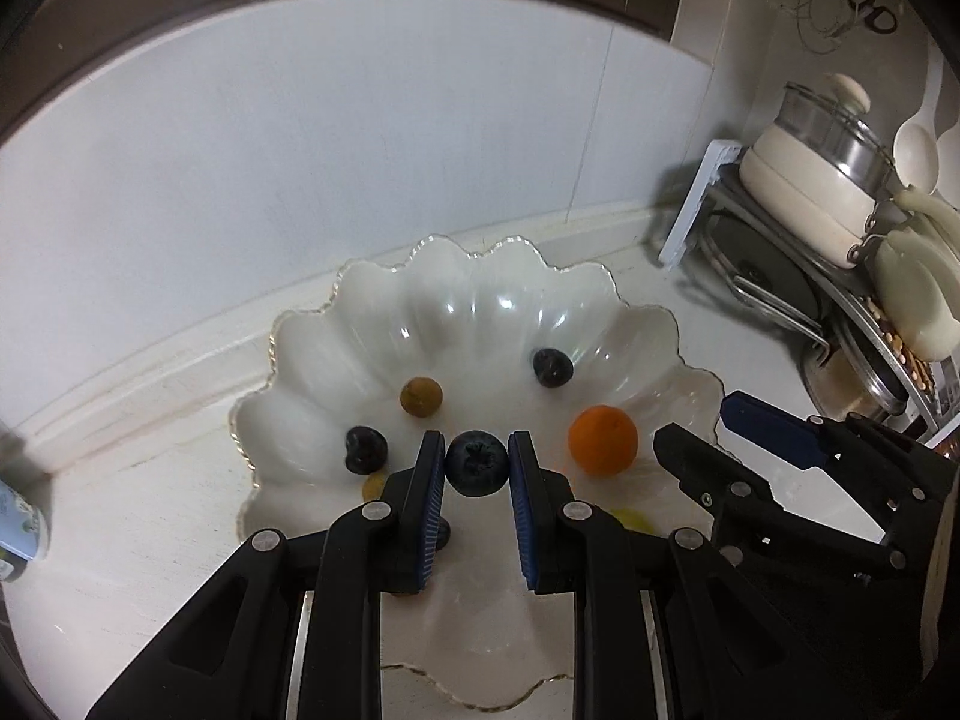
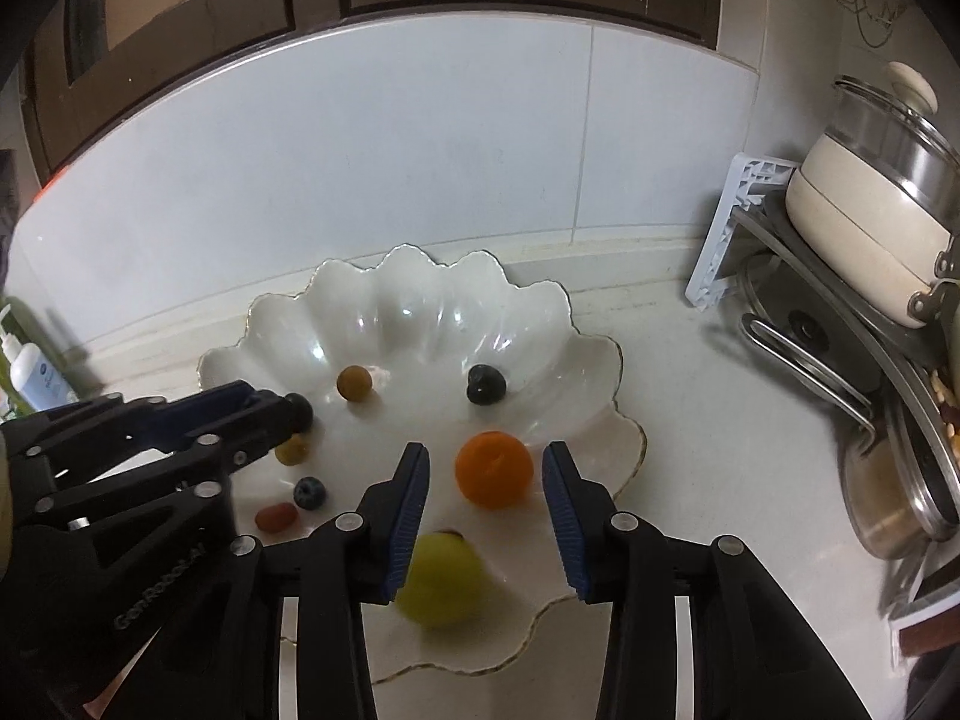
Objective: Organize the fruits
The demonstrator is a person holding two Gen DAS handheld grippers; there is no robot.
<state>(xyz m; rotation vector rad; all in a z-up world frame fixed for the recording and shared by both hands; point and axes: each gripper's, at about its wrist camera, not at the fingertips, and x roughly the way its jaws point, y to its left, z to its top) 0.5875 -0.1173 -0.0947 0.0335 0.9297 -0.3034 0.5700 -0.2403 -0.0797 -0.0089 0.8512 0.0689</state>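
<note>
Cream pot (image 2: 864, 228) on rack (image 2: 729, 228), scissors (image 1: 873, 9) – bottle (image 2: 33, 375)

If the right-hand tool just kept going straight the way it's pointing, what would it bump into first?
Most likely the orange fruit, which lies straight ahead between the open fingers of the right tool, in the white scalloped dish. Depth is uncertain.

Scalloped white bowl (image 1: 288, 354): gilt rim, upright on counter (image 1: 120, 540) | blueberry (image 1: 477, 462): dark, calyx facing camera, pinched between pads above bowl | orange fruit (image 2: 494, 469): round, inside bowl | two dark berries (image 1: 552, 366), brownish berry (image 1: 421, 396): resting farther back in bowl.
</note>
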